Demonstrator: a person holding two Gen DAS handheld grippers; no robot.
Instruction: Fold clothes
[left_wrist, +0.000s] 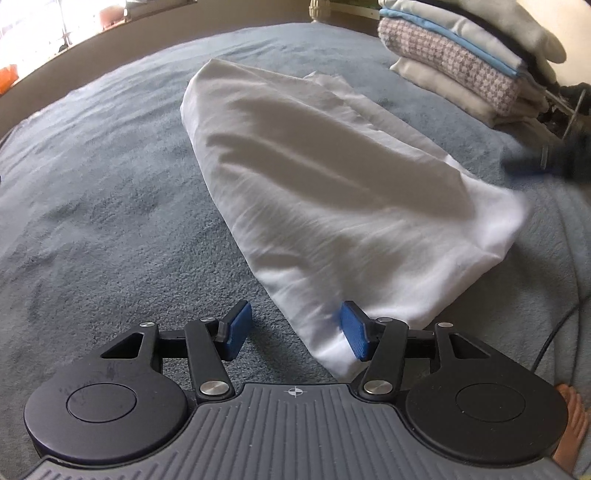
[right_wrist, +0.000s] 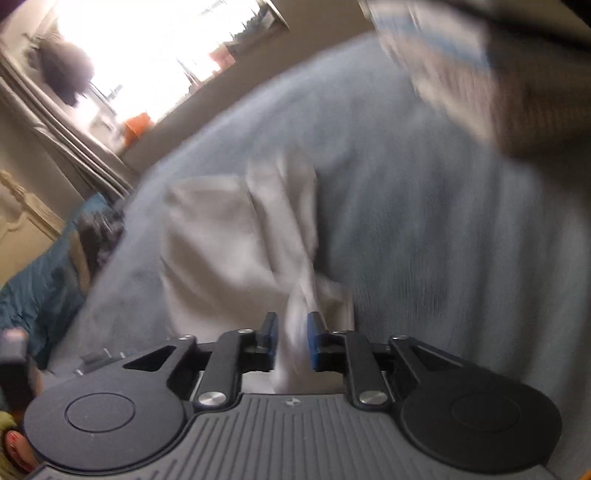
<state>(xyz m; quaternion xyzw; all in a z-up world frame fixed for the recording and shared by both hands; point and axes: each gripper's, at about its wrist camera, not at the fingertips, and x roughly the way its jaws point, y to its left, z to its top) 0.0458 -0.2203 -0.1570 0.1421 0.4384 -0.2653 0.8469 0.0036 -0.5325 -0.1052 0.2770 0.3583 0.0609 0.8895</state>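
Observation:
A white garment (left_wrist: 325, 192) lies folded lengthwise on the grey-blue blanket (left_wrist: 92, 206). My left gripper (left_wrist: 295, 332) is open, with its near corner of the garment lying between the blue pads (left_wrist: 354, 332), not clamped. In the blurred right wrist view the right gripper (right_wrist: 291, 341) is shut on a bunched edge of the white garment (right_wrist: 221, 251) and holds it lifted off the blanket (right_wrist: 424, 229). The right gripper also shows as a dark blur at the right edge of the left wrist view (left_wrist: 546, 162).
A stack of folded clothes (left_wrist: 461, 66) sits at the far right of the bed, also seen blurred in the right wrist view (right_wrist: 472, 74). A bright window (right_wrist: 155, 48) and curtains are at the left. A black cable (left_wrist: 554, 332) runs at the right.

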